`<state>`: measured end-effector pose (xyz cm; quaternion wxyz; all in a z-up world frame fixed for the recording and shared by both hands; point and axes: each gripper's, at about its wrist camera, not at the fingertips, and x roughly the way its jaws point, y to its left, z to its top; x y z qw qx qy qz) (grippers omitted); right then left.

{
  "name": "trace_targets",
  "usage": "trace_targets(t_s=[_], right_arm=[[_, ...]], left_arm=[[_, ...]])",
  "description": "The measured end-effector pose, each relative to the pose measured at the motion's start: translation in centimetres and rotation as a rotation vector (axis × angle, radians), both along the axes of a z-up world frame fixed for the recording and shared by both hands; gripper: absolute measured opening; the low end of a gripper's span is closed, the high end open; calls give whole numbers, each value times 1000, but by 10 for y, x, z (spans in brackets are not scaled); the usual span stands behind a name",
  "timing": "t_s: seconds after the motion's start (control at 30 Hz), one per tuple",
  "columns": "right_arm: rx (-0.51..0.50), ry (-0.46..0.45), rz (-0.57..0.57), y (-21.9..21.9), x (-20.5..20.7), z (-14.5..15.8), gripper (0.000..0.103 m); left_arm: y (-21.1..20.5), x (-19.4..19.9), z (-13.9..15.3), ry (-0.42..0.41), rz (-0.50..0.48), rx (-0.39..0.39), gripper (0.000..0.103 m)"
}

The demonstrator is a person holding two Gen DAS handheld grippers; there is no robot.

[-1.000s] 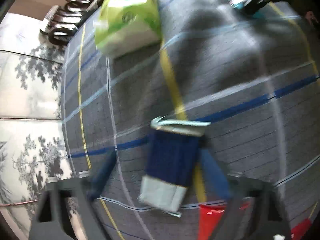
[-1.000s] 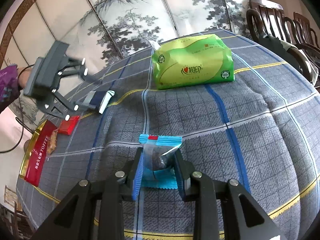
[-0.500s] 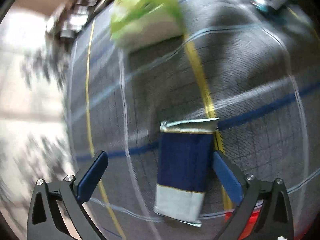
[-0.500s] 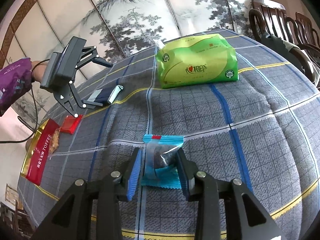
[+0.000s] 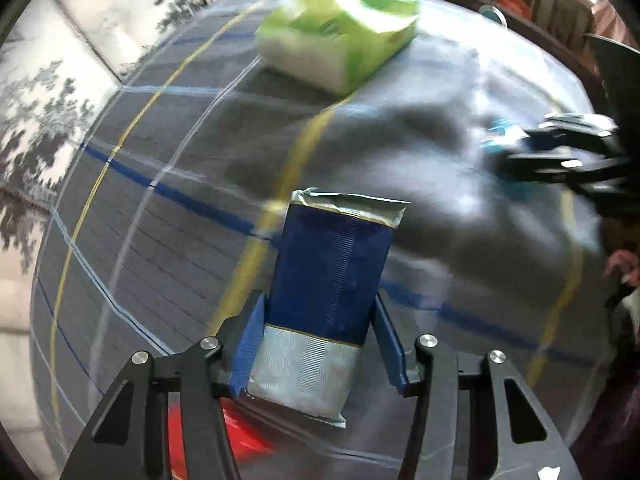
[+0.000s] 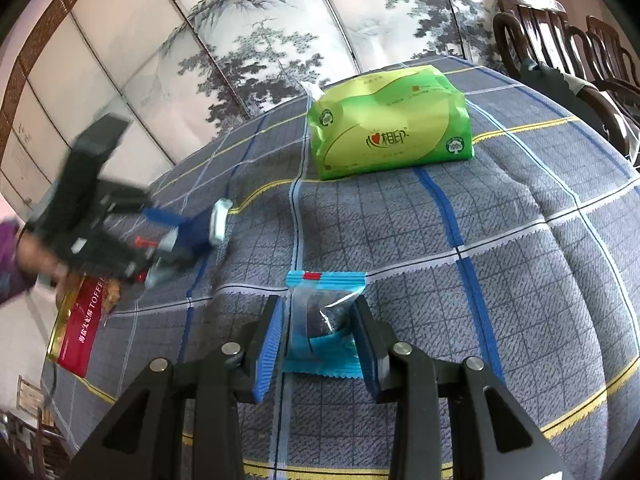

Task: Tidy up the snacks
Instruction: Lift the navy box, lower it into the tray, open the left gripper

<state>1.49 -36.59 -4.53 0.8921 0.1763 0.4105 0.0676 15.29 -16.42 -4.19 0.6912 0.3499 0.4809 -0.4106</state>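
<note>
The left tongs (image 5: 320, 340) have just been closing onto the navy snack packet (image 5: 324, 304), its long axis running toward twelve o'clock. The right tongs (image 6: 318, 340), narrow, straddle the blue candy packet (image 6: 324, 320) on the worktop (image 6: 500, 280); whether their pads press it I cannot tell.

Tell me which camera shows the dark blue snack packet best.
The left wrist view: the dark blue packet fills the centre, sharp, between the left claw's pads. The right wrist view shows it small, blurred and partly hidden by that claw.
</note>
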Motion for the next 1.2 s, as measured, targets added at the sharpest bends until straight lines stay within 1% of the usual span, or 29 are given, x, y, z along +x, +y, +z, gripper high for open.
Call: trace_targets(t_s=[0.07, 0.13, 0.23, 0.3, 0.37, 0.4, 0.47, 0.53, 0.63, 0.8, 1.0, 1.1, 1.2], right_arm=[[6, -1, 0, -1, 0, 0, 35], [12, -1, -1, -2, 0, 0, 35], [11, -1, -1, -3, 0, -1, 35], [5, 0, 0, -2, 0, 0, 35], [-9, 1, 0, 0, 1, 0, 35], [-16, 2, 0, 2, 1, 0, 35], [-20, 3, -1, 3, 1, 1, 34], [-34, 9, -11, 4, 2, 0, 29], [-58, 11, -13, 8, 3, 1, 28], [-135, 20, -13, 19, 5, 4, 27], [-215, 30, -16, 28, 4, 5, 27], [-217, 31, -20, 28, 6, 5, 27], [-222, 32, -22, 27, 7, 5, 27]], left_arm=[[3, -18, 12, 4, 60, -56, 49], [14, -29, 27, 43, 172, -134, 49], [35, -49, 38, 119, 326, -246, 49], [49, -70, 40, 121, 406, -306, 49], [57, -84, 41, 134, 451, -351, 49], [63, -98, 41, 125, 477, -377, 49], [72, -113, 42, 109, 495, -390, 49], [79, -128, 44, 85, 518, -405, 49], [89, -143, 47, 71, 529, -423, 49], [117, -164, 60, 30, 583, -465, 49], [159, -176, 79, -30, 662, -508, 49], [177, -181, 86, -73, 692, -514, 49], [193, -183, 92, -91, 724, -530, 49]])
